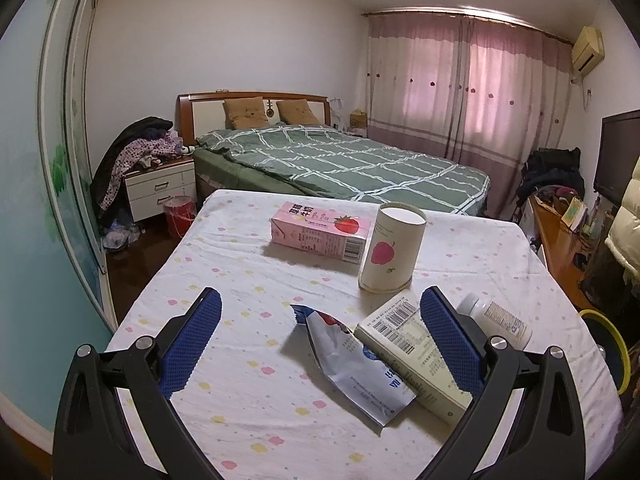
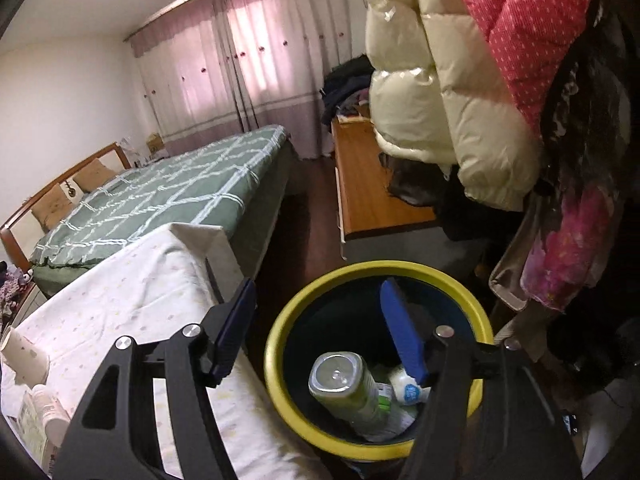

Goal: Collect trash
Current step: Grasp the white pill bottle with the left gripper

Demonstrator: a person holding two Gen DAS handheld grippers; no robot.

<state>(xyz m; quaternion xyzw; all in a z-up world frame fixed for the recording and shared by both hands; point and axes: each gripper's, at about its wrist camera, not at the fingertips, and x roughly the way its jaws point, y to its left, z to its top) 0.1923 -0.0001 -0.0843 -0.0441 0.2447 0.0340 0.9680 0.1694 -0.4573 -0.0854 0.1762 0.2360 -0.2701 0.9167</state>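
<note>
The left tongs [image 1: 320, 320] stand spread wide over the table [image 1: 240, 400], nothing pinched, their pads [image 1: 192, 344] blue with a knobbly rubber grain on black plastic arms. Between them lies a torn, crinkled foil wrapper [image 1: 352, 368], and touching its 3 o'clock edge a flat cream carton [image 1: 412, 356] with barcodes, its far end passing under the right pad. Just past that pad at 2 o'clock lies a smooth white bottle [image 1: 496, 320] on its side. At 12 o'clock stands a cream paper tube [image 1: 392, 248], cylindrical, with a red fruit printed on it, and beside it at 11 o'clock a pink rectangular milk box [image 1: 320, 236] lies flat. The table wears a soft, wrinkled white cloth dotted in pastel. The right tongs [image 2: 320, 328] are likewise spread and hold nothing, poised over a round bin [image 2: 280, 360] with a thick yellow rim and dark inside; in it rest a pale green can [image 2: 348, 388] and a small white bottle [image 2: 408, 388]. The bin stands on the floor against the table's side.
</note>
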